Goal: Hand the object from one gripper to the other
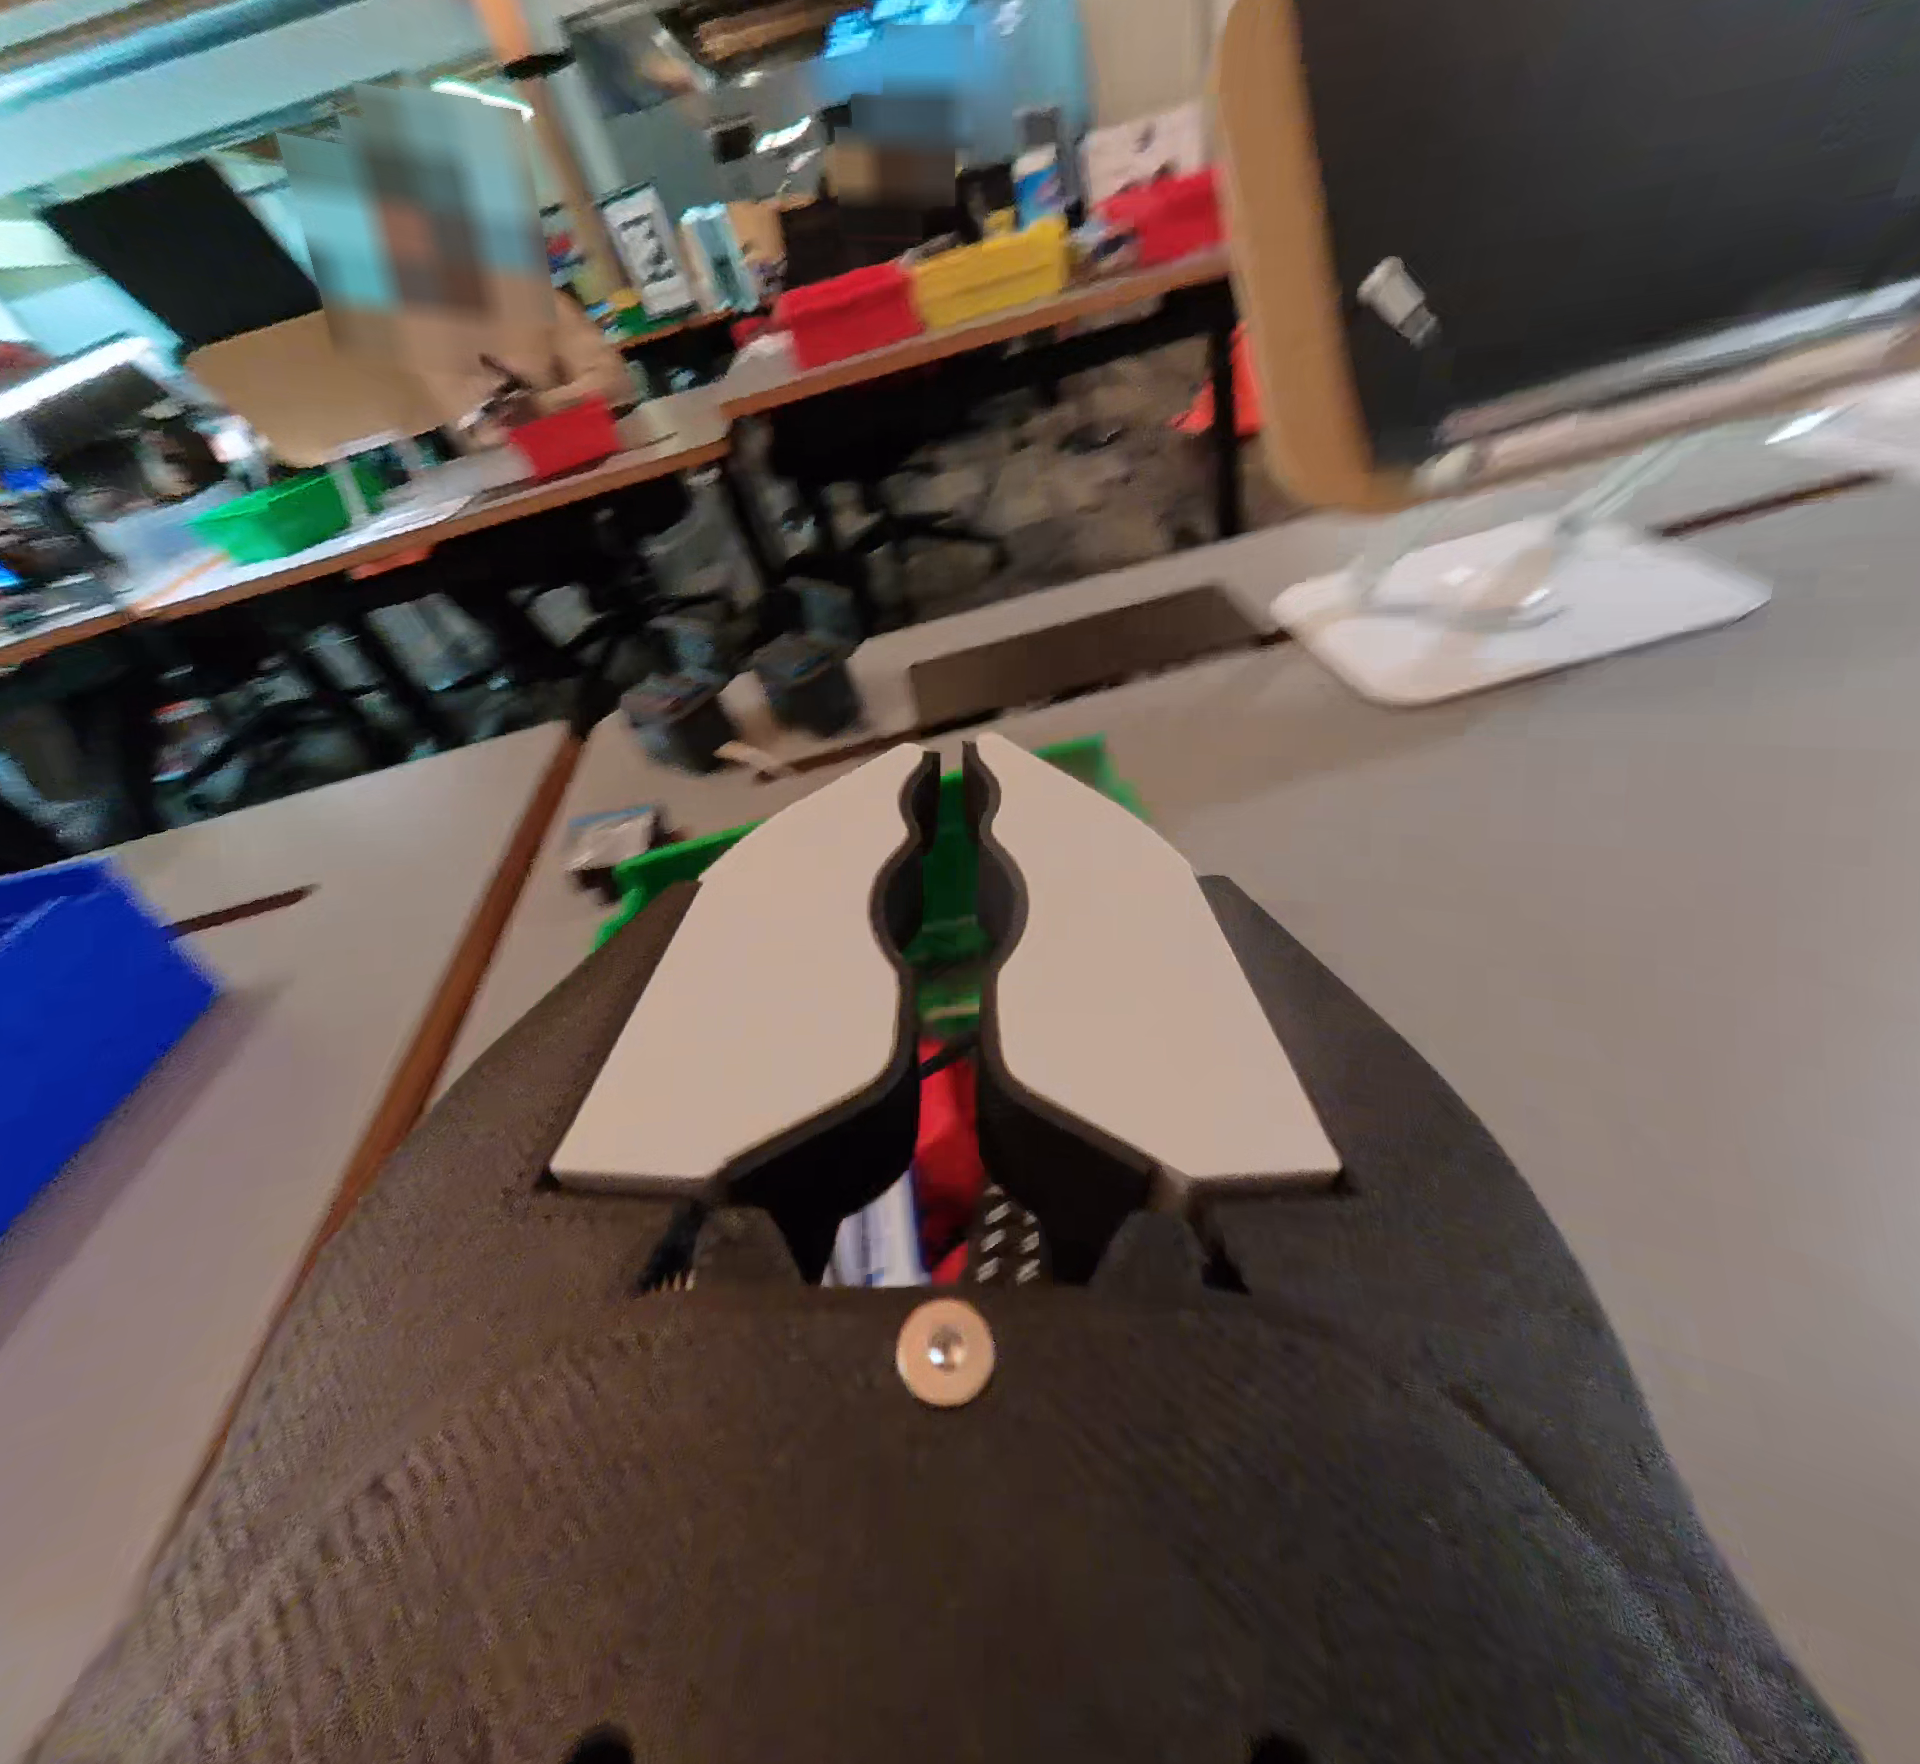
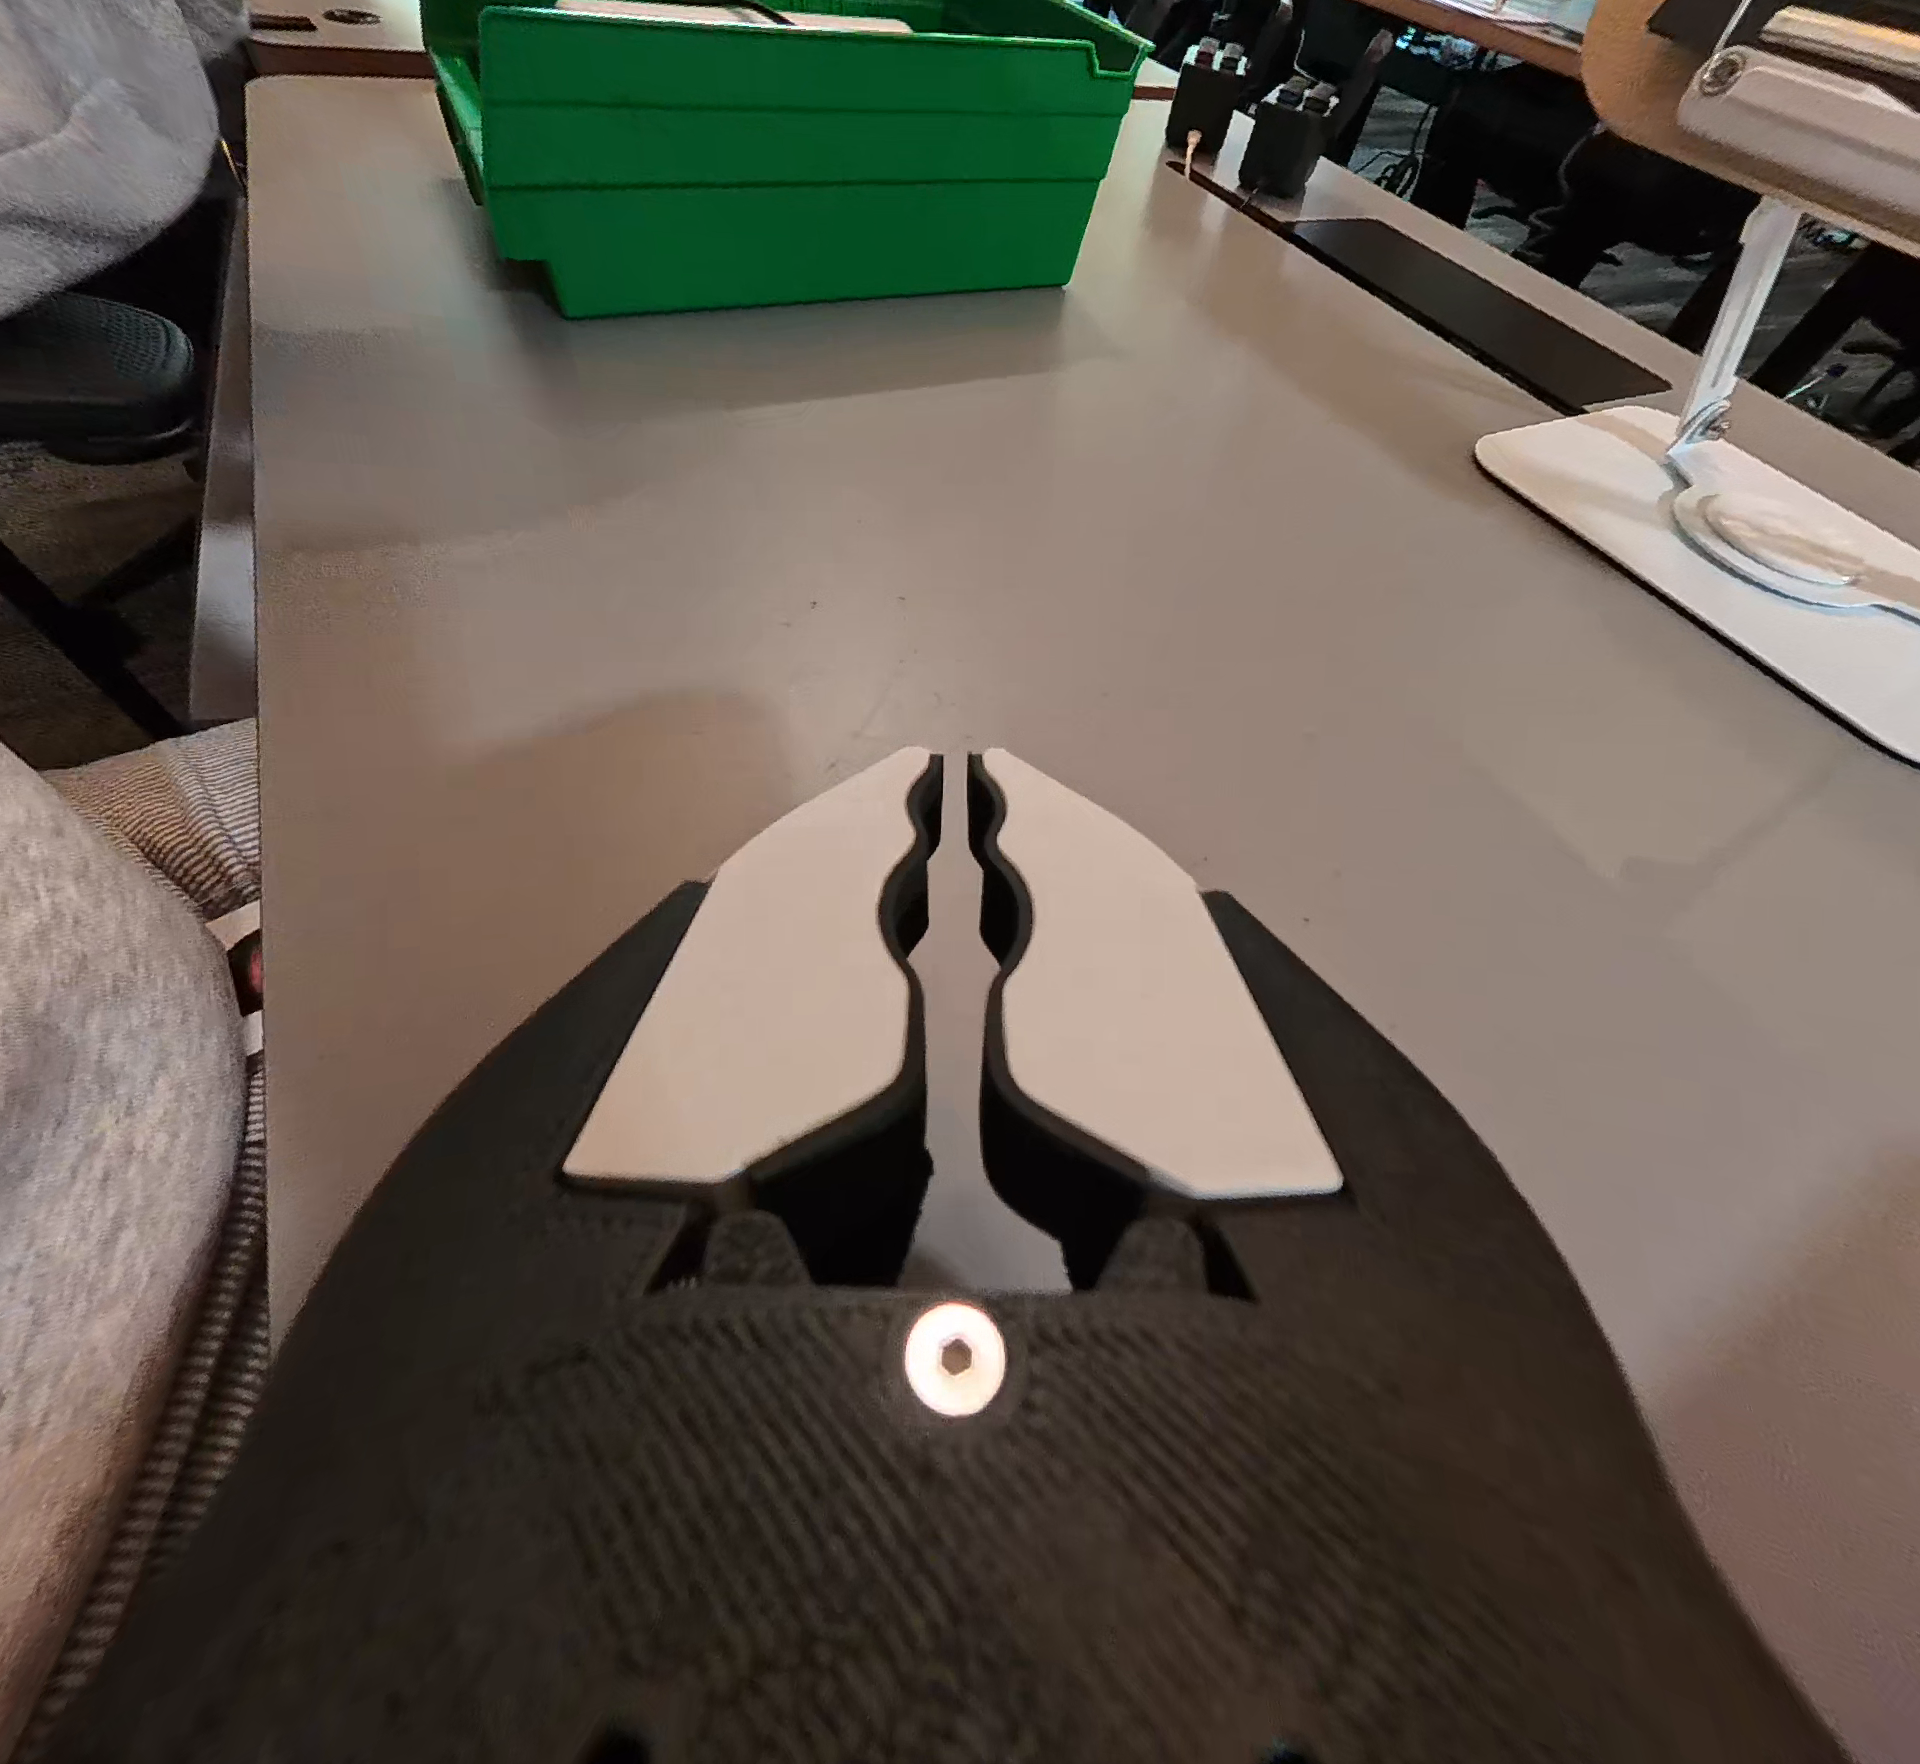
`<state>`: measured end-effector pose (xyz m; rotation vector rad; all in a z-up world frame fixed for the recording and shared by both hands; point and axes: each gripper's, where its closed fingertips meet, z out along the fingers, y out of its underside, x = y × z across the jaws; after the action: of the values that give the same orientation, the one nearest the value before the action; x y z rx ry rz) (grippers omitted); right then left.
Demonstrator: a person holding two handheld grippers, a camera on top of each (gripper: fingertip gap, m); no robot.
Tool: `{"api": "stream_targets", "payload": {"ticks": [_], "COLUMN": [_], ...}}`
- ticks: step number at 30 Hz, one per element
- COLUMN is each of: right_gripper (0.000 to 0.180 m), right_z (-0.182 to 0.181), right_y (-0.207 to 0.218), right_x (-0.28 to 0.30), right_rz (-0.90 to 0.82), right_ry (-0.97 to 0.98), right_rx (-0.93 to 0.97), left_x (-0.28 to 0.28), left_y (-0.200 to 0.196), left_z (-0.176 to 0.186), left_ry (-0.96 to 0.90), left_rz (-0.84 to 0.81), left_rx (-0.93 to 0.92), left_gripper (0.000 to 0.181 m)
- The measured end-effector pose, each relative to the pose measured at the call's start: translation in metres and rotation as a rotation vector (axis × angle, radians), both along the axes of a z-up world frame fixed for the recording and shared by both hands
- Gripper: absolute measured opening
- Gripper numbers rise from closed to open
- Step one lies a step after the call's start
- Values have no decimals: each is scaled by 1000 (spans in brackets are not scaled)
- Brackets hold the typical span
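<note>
Both left gripper (image 1: 951,758) and right gripper (image 2: 954,764) nearly closed, empty; object unclear in green bin (image 2: 790,156), probably light, grab by an edge.

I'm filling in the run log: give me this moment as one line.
left claw: shut, empty, above green plastic bin | right claw: shut, empty, low over grey tabletop | handover: not begun

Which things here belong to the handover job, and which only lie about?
Job: left hand-held gripper; right hand-held gripper; green bin, contents mostly hidden.
Lying about: blue bin; white stand base; two small black holders; grey table.
</note>
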<state>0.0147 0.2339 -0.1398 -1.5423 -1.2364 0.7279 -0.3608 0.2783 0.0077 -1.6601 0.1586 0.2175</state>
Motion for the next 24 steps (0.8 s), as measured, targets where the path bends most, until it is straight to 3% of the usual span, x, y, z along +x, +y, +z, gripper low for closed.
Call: {"api": "stream_targets", "payload": {"ticks": [3, 8, 12, 17, 21, 23, 24], "right_gripper": [5, 4, 4, 4, 4, 4, 4], "right_z": [0, 0, 5, 8, 11, 12, 12], "right_y": [0, 1, -1, -7, -9, -7, -7], "right_x": [0, 0, 2, 6, 9, 9, 10], "right_rz": [-2, -8, -9, -7, -11, -15, -17], "right_ry": [0, 4, 29, 51, 78, 87, 89], "right_rx": [-1, -7, 21, 49, 29, 16, 8], "left_x": [-20, -8, -2, 16, 9, 7, 7], "left_y": [7, 14, 22, 43, 55, 56, 57], "left_z": [-41, -109, -128, -145, -158, -157, -154], "left_ry": [185, 483, 703, 750, 820, 798, 779], "left_rz": [49, -27, -96, -267, -227, -205, -201], "left_rx": [-168, -523, -594, -593, -628, -612, -588], "left_gripper": [9, 28, 36, 44, 23, 18, 24]}}
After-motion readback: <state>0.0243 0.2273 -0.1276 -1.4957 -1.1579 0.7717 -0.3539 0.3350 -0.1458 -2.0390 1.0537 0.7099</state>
